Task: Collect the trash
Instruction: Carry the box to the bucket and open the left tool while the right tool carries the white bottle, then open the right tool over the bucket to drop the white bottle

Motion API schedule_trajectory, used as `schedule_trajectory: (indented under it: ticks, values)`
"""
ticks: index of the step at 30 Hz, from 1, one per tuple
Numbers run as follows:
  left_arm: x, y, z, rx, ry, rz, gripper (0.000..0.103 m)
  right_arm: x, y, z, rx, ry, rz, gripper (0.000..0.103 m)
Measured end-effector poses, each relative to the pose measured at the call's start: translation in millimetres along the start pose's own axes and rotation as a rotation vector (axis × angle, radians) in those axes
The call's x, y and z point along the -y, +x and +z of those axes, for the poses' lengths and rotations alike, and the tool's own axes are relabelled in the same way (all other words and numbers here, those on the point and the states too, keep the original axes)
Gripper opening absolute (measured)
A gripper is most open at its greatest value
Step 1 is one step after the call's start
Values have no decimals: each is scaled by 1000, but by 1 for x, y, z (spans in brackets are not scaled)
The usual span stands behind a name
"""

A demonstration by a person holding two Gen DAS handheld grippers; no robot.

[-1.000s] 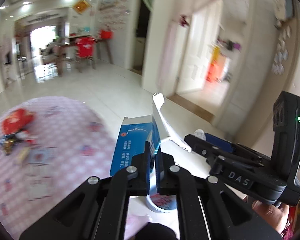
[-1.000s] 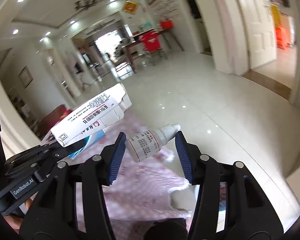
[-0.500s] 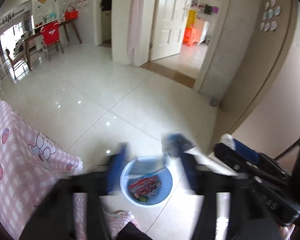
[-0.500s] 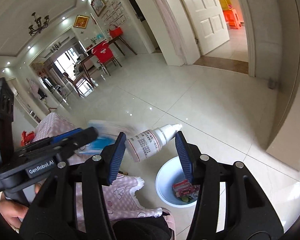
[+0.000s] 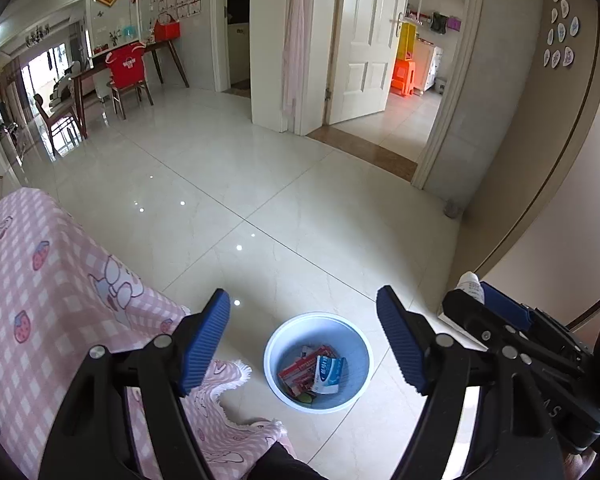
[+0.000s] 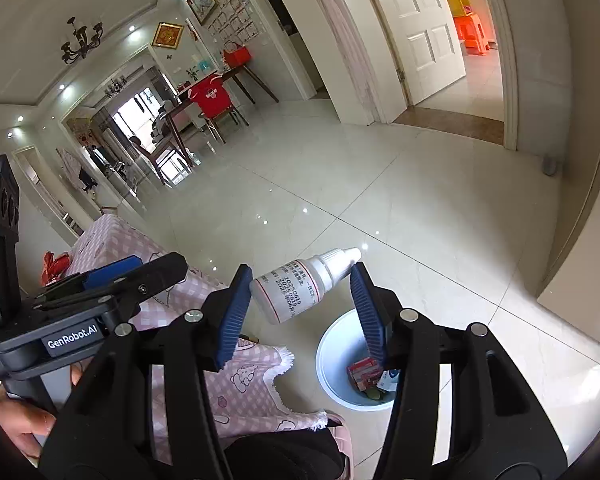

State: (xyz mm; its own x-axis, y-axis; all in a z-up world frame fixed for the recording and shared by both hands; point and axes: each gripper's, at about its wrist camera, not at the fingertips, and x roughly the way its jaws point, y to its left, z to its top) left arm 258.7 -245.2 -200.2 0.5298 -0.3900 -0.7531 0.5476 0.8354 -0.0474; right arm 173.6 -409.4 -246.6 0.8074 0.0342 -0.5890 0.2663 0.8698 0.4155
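Pink checked desk sits left, tiled floor ahead, white bin on the floor just off the desk's fringed corner. Bin holds a red packet and the blue-white carton, lying flat on the pile. Left tongs spread wide, nothing between the pads, bin showing straight through the gap below them. Right tongs clenched on the small white dropper bottle, long axis crosswise between the pads, nozzle toward the right pad. Key relation: in the right wrist view the bin lies below and to the right of the bottle, partly behind the right finger, so my read is the right hand is not yet centred over it; it needs to shift right before letting go. Versus a second ago: the left tongs gripped that carton, jaws have since opened and the carton is now in the bin; both views have swung from the room down to the bin. Bottle grip unchanged.
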Motion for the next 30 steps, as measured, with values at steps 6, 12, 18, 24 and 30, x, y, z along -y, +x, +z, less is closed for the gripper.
schedule_trajectory:
  ticks: [6,12,18,24,30]
  values:
    - [-15,-11,4,16,-23,13,76,-6,0,2,4,-16,7,50]
    - [-29,-17,8,33,-47,35,76,-12,8,6,9,-28,11,50]
    - [-45,-22,10,52,-72,64,80,-12,19,14,44,-31,9,68]
    - [-61,-33,11,70,-93,75,82,-19,14,18,65,-29,0,70]
    - [-80,-56,9,100,-122,72,82,-40,7,17,54,-56,23,70]
